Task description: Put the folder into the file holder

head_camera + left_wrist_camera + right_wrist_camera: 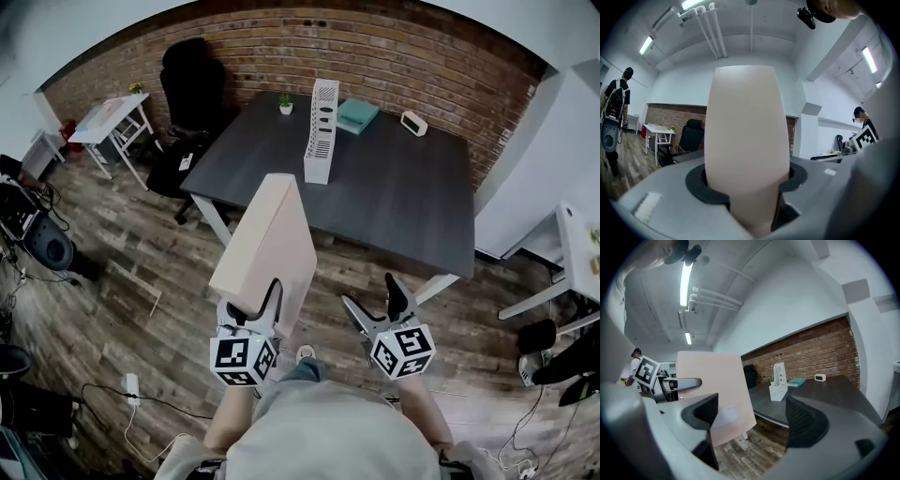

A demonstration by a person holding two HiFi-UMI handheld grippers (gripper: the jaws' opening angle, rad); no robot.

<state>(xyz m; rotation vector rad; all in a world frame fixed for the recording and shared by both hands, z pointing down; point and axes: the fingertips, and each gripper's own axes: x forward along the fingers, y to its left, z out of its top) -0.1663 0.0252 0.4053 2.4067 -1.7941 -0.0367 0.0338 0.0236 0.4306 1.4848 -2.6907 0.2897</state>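
Note:
A thick beige folder [267,248] stands upright in front of me, held at its lower end by my left gripper [251,314], which is shut on it. In the left gripper view the folder [745,140] fills the gap between the jaws. My right gripper [375,302] hangs open to the right of the folder, with nothing between its jaws; its view shows the folder [715,390] at the left. The white perforated file holder [322,131] stands upright on the dark table [403,197], well beyond both grippers, and appears small in the right gripper view as the file holder [778,381].
On the table's far side lie a teal book [357,114], a small white clock [413,123] and a tiny potted plant [285,103]. A black office chair [192,89] and a white side table [108,117] stand at the left. Wooden floor lies between me and the table.

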